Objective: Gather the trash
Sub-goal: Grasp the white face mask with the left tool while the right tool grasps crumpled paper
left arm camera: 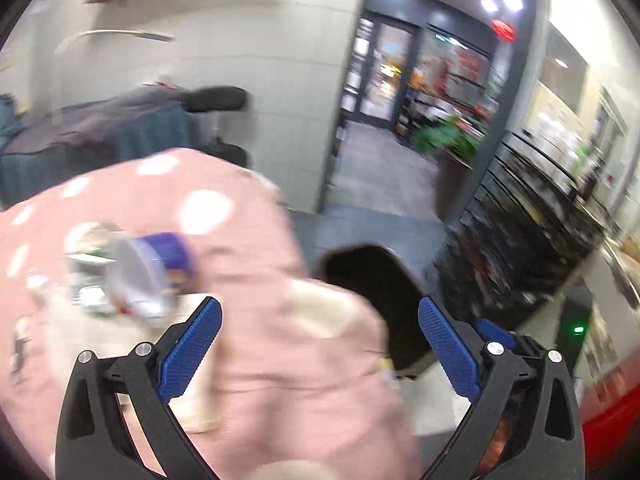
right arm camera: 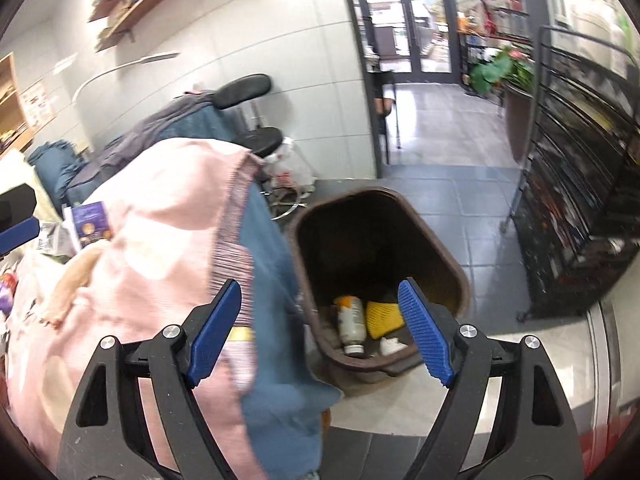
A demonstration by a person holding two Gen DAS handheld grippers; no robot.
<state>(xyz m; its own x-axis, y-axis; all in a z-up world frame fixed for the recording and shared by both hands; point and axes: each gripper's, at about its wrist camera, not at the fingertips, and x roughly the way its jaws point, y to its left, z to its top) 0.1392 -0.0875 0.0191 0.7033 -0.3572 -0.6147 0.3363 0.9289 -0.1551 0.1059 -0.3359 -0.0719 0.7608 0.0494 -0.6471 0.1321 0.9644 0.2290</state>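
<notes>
While right claw [right arm camera: 320,332] gapes empty | trash bin [right arm camera: 456,276] just beyond

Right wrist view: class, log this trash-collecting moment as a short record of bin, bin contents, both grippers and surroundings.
bin: dark brown plastic trash bin, open, on grey tiled floor
contents: tan-labelled plastic bottle, yellow crumpled wrapper, white scrap
right gripper: open, empty
left gripper: open, empty
beside bin: pink white-dotted cloth over blue fabric
</notes>
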